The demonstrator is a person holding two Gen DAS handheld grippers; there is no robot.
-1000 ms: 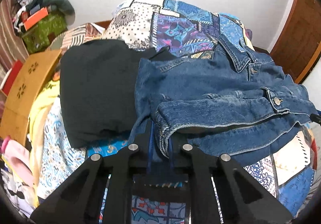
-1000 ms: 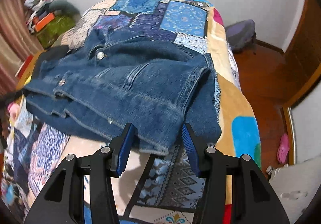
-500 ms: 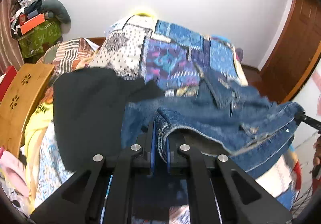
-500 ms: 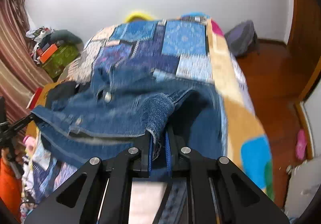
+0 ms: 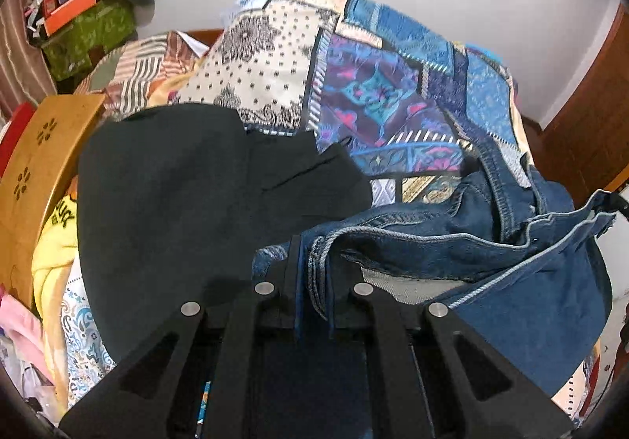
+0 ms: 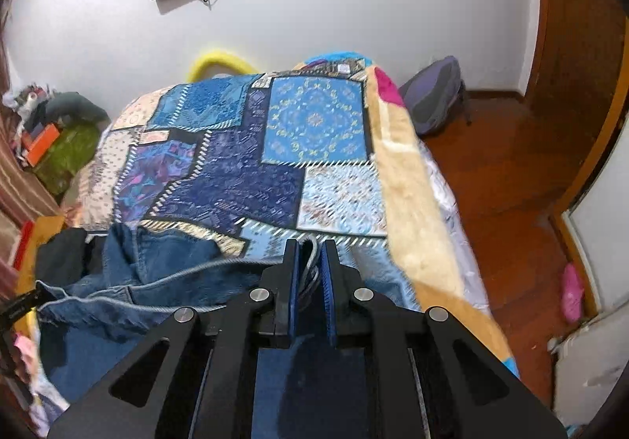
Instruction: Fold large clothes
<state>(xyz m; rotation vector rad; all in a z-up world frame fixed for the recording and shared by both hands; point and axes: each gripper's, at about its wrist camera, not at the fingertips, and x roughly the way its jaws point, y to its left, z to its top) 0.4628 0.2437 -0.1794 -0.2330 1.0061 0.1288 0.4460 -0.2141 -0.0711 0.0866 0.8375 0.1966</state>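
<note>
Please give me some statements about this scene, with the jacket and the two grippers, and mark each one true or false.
1. The left gripper is shut on the denim jacket. True.
2. The right gripper hangs open above the quilt. False: it is shut on the jacket's hem.
3. A black garment lies beside the jacket. True.
4. The jacket lies flat and spread out on the bed. False: it is lifted, bunched and hanging between both grippers.
5. A backpack stands on the floor beside the bed. True.

Denim jacket (image 6: pixel 129 305) lower part behind gripper bodies
</note>
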